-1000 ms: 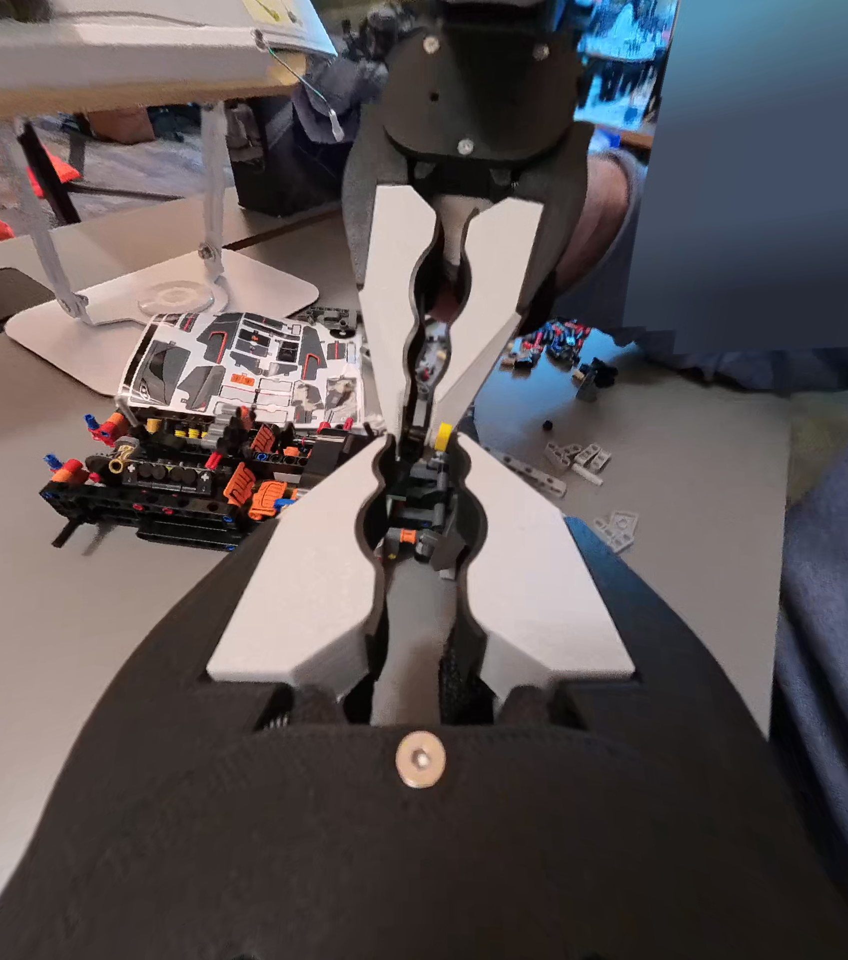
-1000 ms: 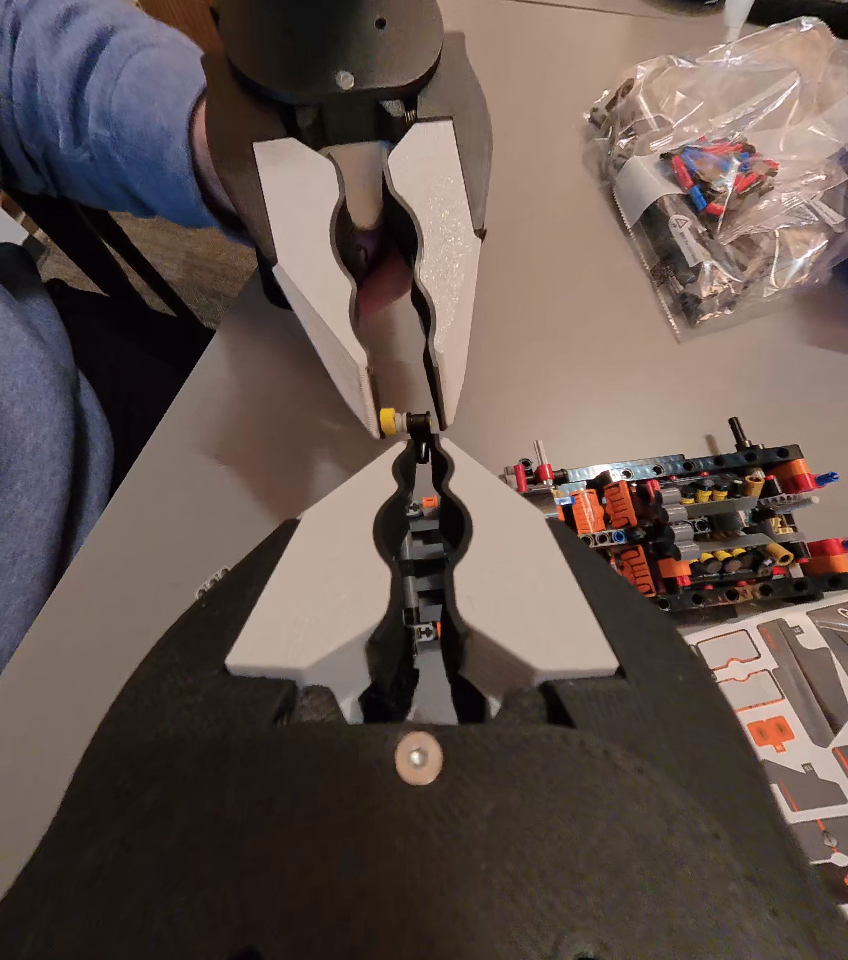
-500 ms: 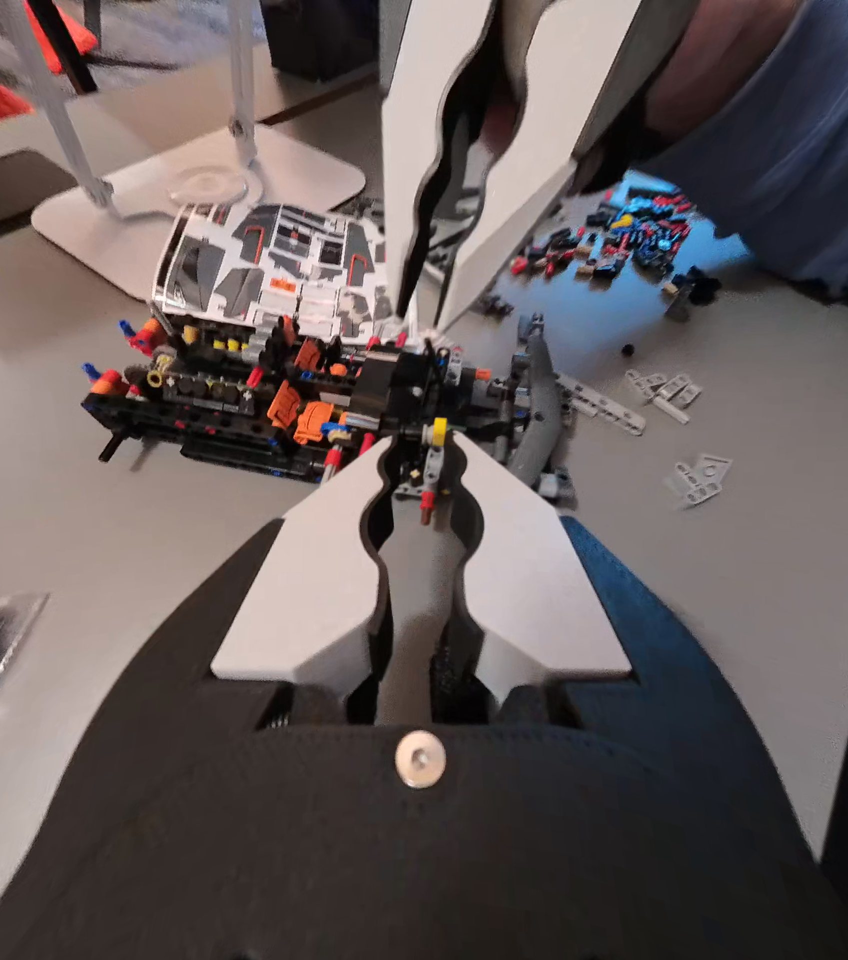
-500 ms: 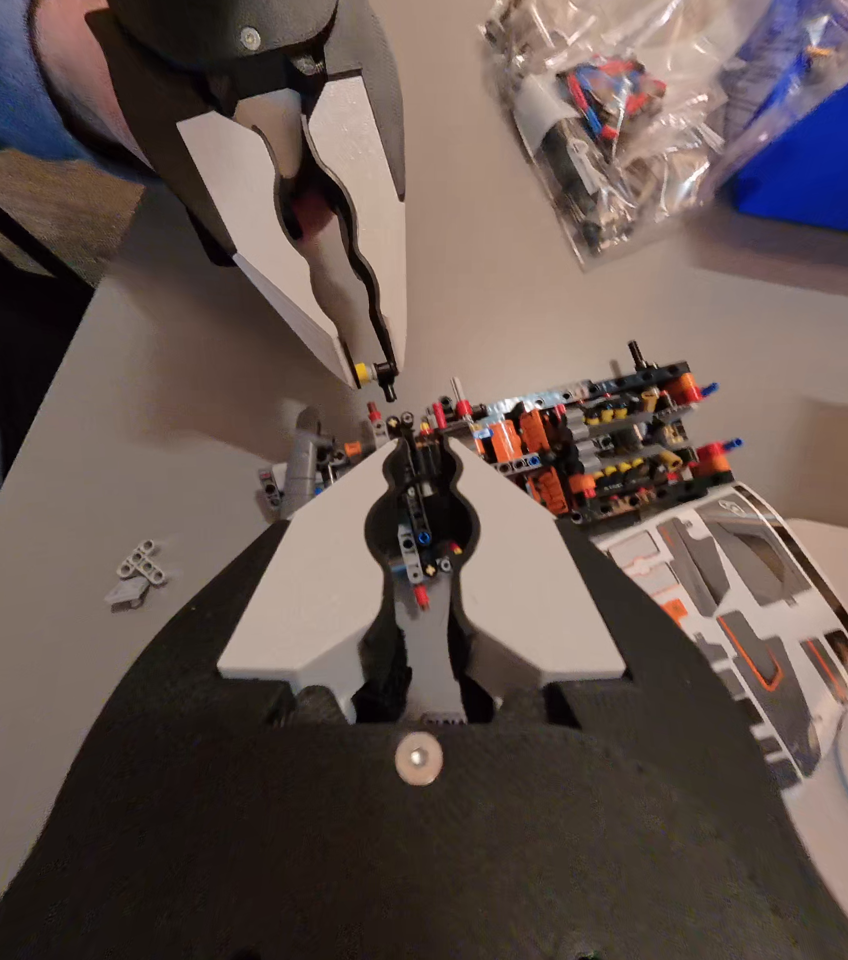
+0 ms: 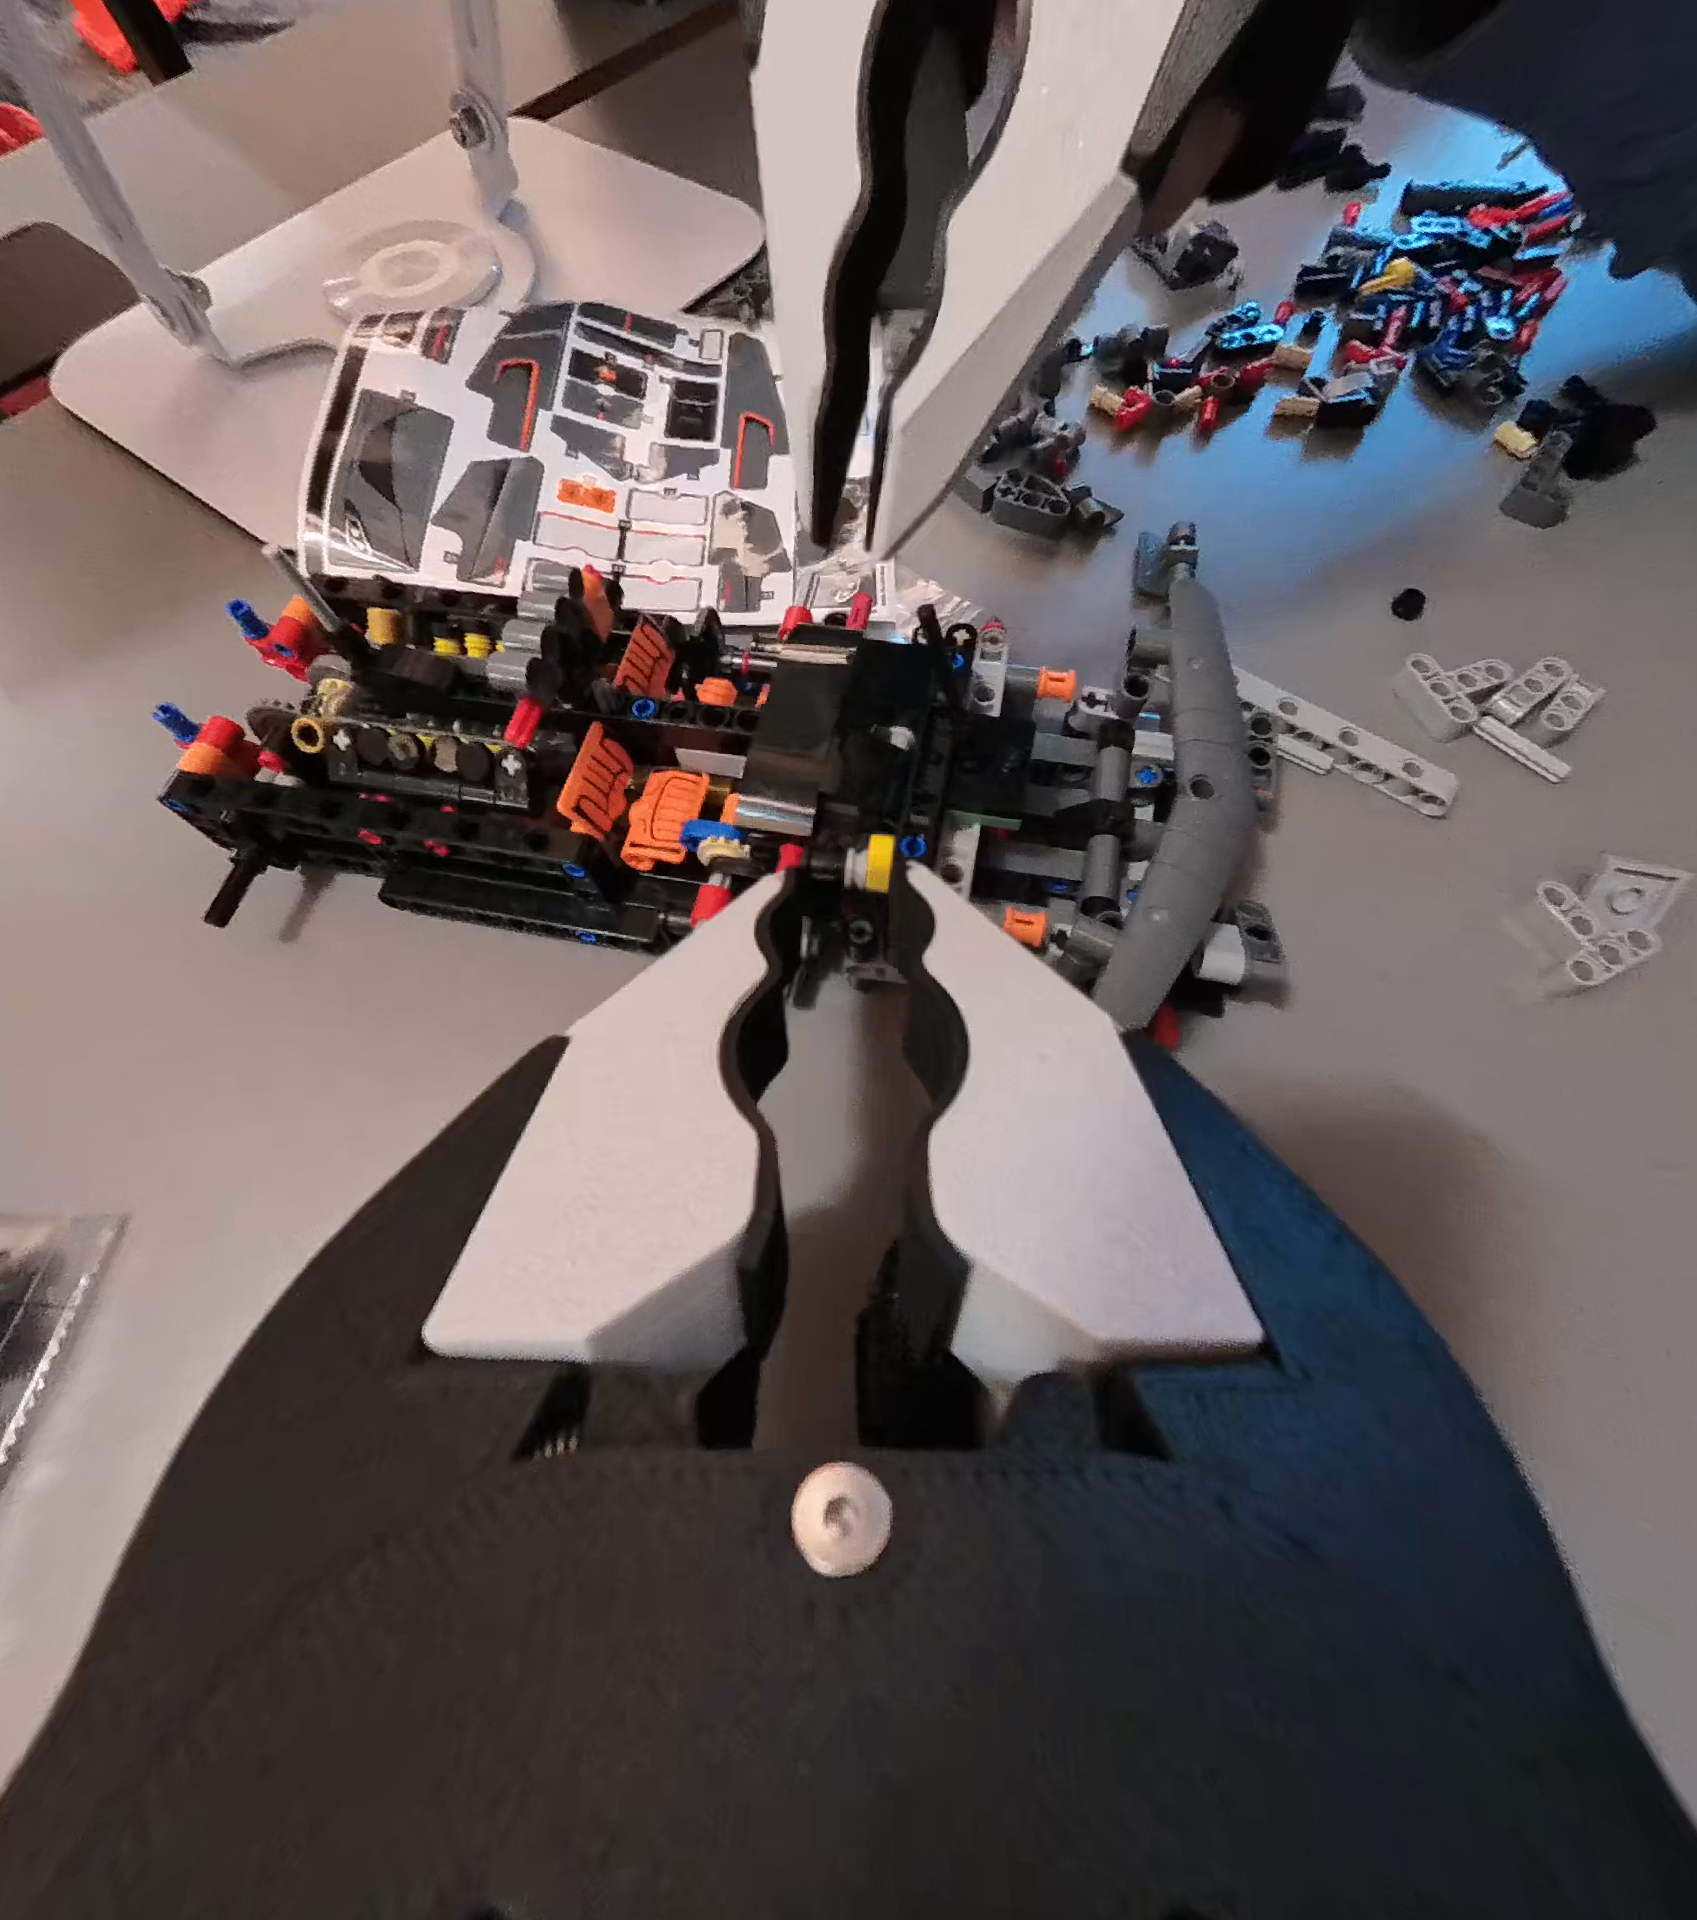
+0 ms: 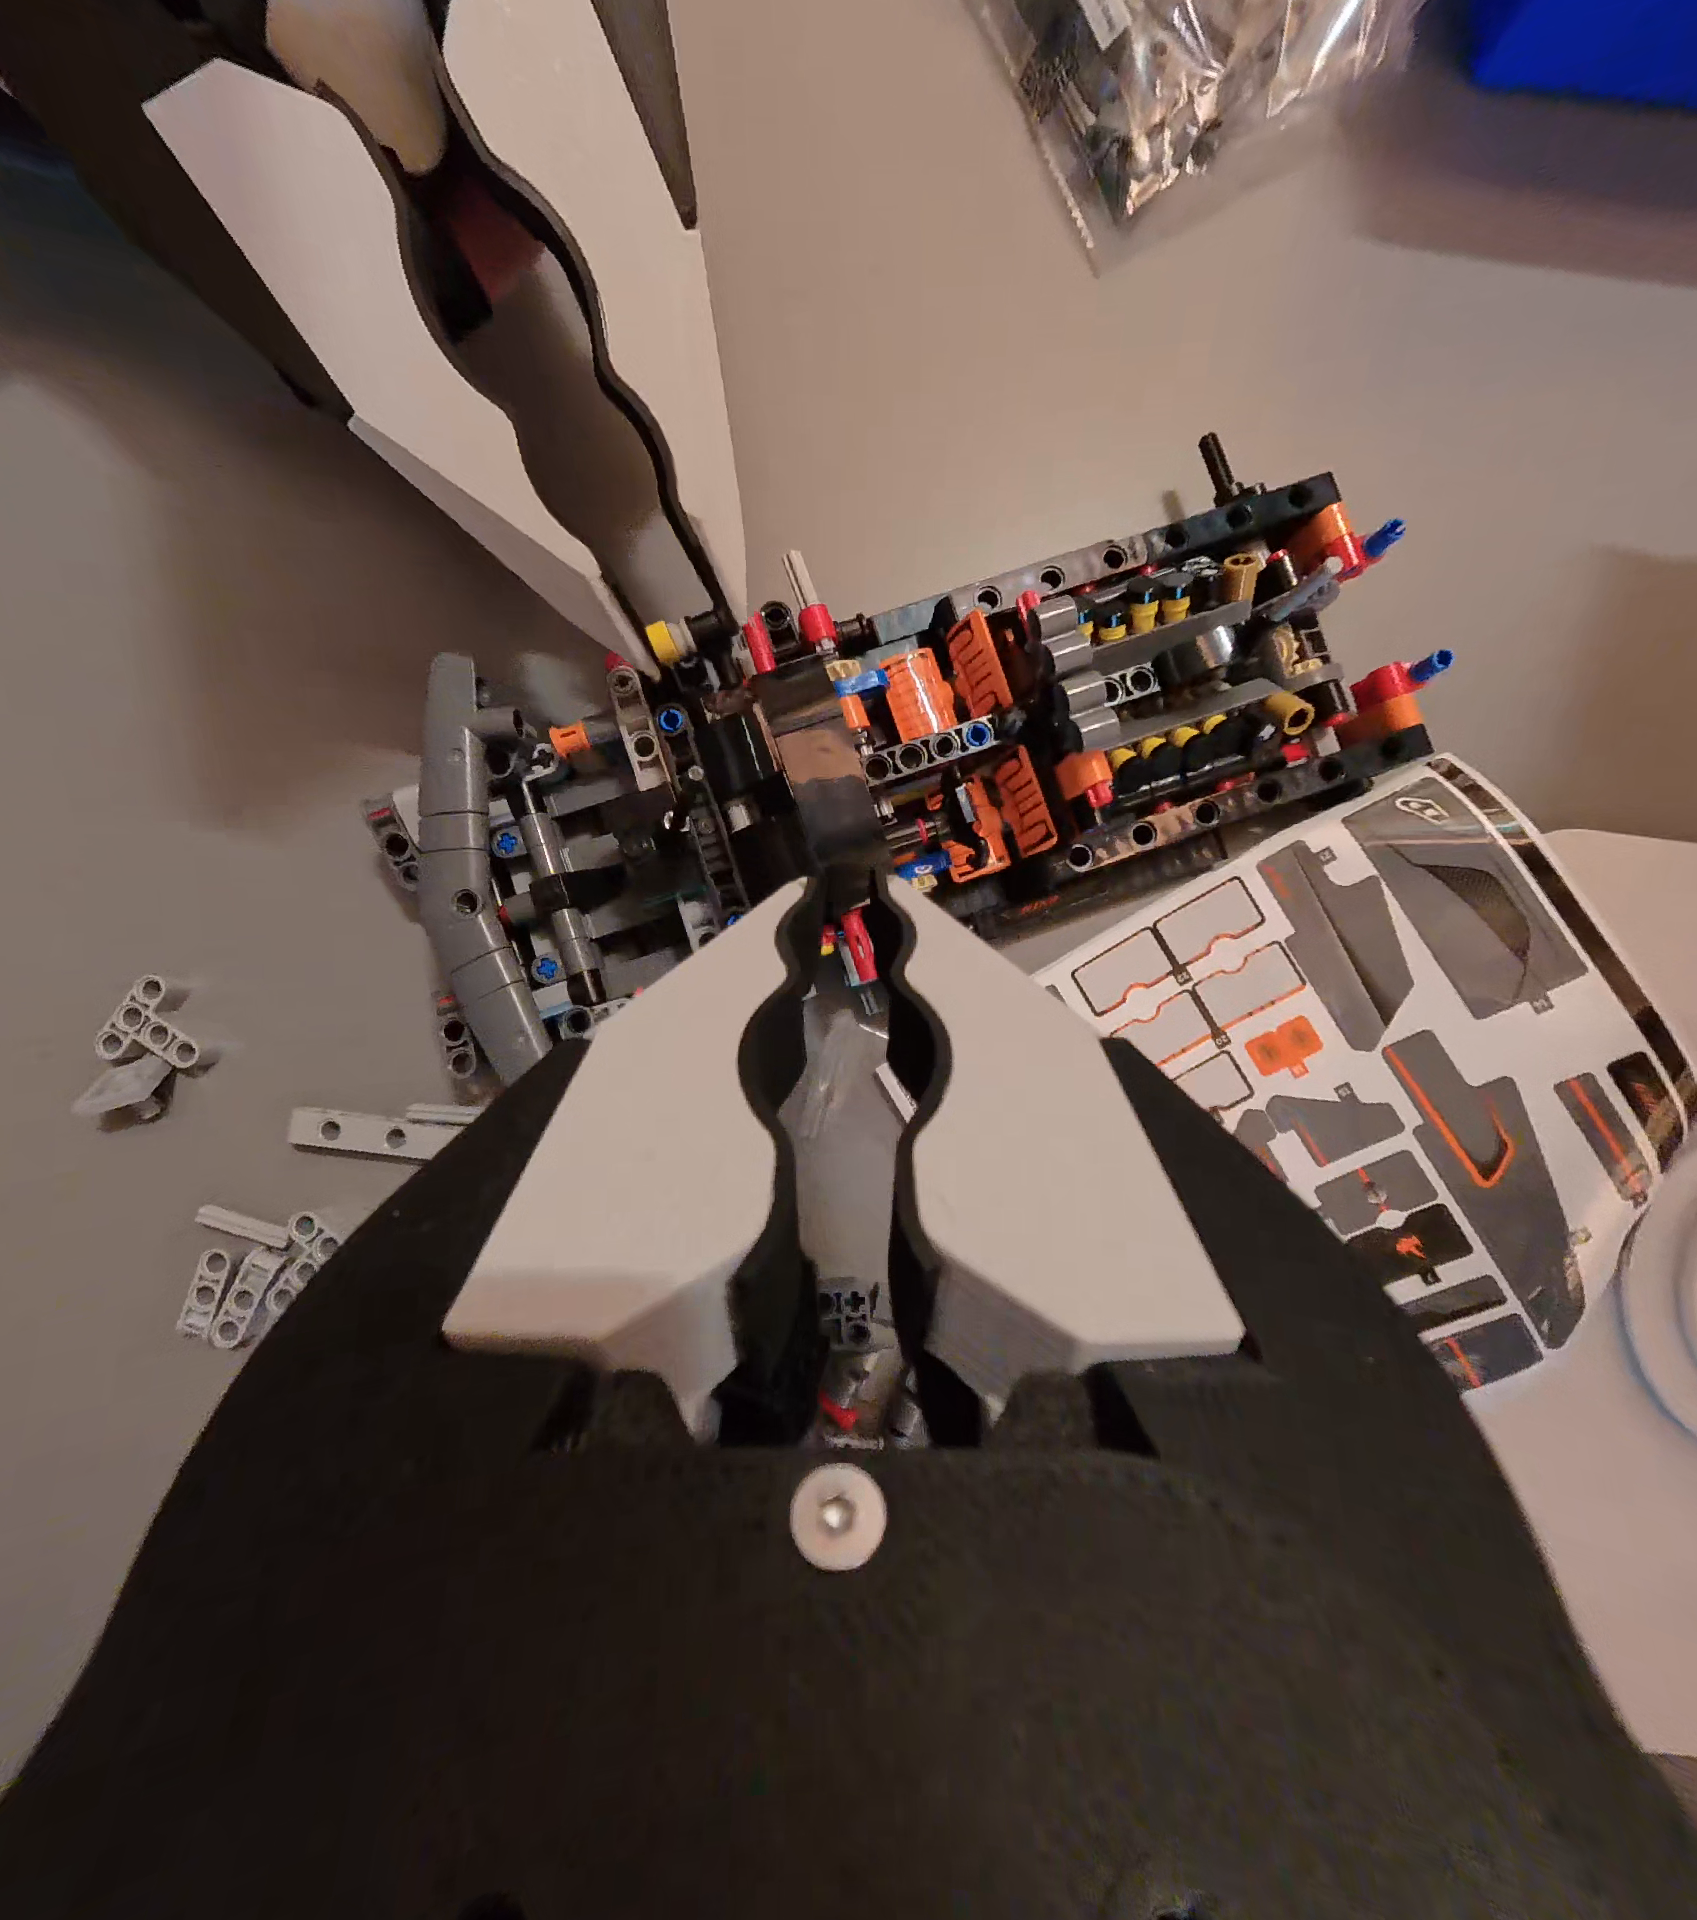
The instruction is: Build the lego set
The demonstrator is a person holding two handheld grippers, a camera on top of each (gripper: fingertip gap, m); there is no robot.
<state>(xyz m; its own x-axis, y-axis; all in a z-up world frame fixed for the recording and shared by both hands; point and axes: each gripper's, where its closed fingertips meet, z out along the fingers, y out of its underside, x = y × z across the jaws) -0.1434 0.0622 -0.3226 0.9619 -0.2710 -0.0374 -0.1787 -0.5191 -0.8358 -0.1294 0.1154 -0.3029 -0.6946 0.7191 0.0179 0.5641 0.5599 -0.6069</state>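
Only rightward: blue bin (image 6: 1644, 42) beyond bag (image 6: 1187, 94).

Left gripper (image 5: 844, 883) fingers pinch small yellow-tipped piece (image 5: 873, 864) against lego chassis (image 5: 678, 748) on counter (image 5: 1446, 1143); right gripper (image 5: 849, 535) hovers nearly closed above.
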